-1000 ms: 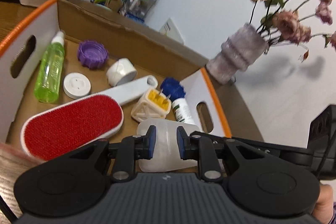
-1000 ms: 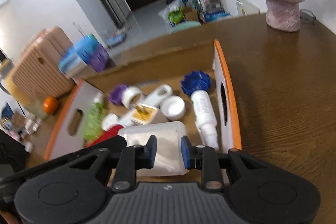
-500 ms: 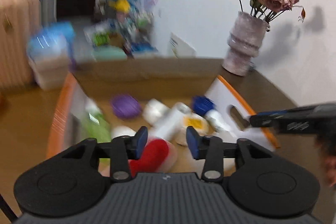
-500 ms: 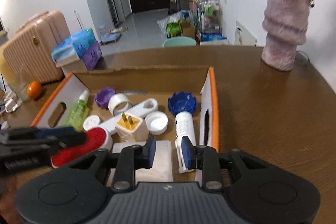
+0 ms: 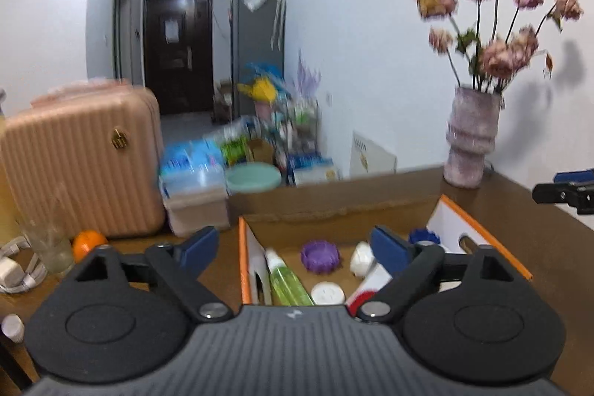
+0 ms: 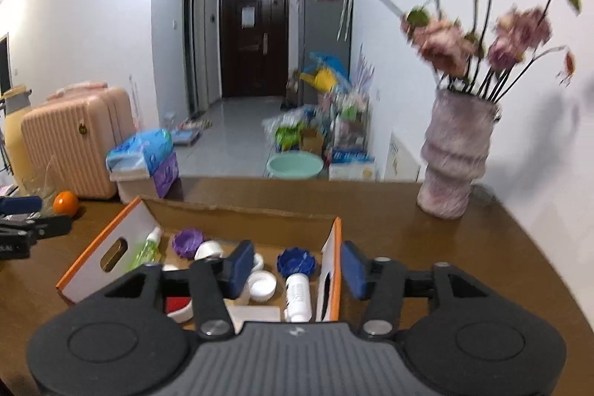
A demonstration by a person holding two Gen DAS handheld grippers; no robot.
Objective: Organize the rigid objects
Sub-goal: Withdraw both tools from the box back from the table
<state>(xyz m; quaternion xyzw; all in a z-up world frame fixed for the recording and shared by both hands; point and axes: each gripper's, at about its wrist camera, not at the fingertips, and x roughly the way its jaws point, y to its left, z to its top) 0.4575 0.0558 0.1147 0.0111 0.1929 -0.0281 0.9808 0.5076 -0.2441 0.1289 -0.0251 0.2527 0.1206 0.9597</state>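
Both sets of jaws had just been opening and stood apart with nothing between them: the left gripper (image 5: 295, 245) wide, the right gripper (image 6: 297, 270) less so. The box (image 6: 237, 212) sat low in the frame on the brown counter (image 6: 408, 232), holding a green bottle (image 5: 287, 281), purple cap (image 5: 320, 255), blue cap (image 6: 296, 262) and white bottle (image 6: 298, 297). Bare counter lay right of the box, up to the vase (image 6: 454, 154) at the wall. A suitcase (image 5: 80, 158) stood at left.

Inside the box (image 6: 111, 240): a green bottle (image 6: 148, 247) lying flat, a purple cap (image 6: 187, 242), a blue cap (image 6: 296, 260), a white bottle (image 6: 298, 297) (on its side).
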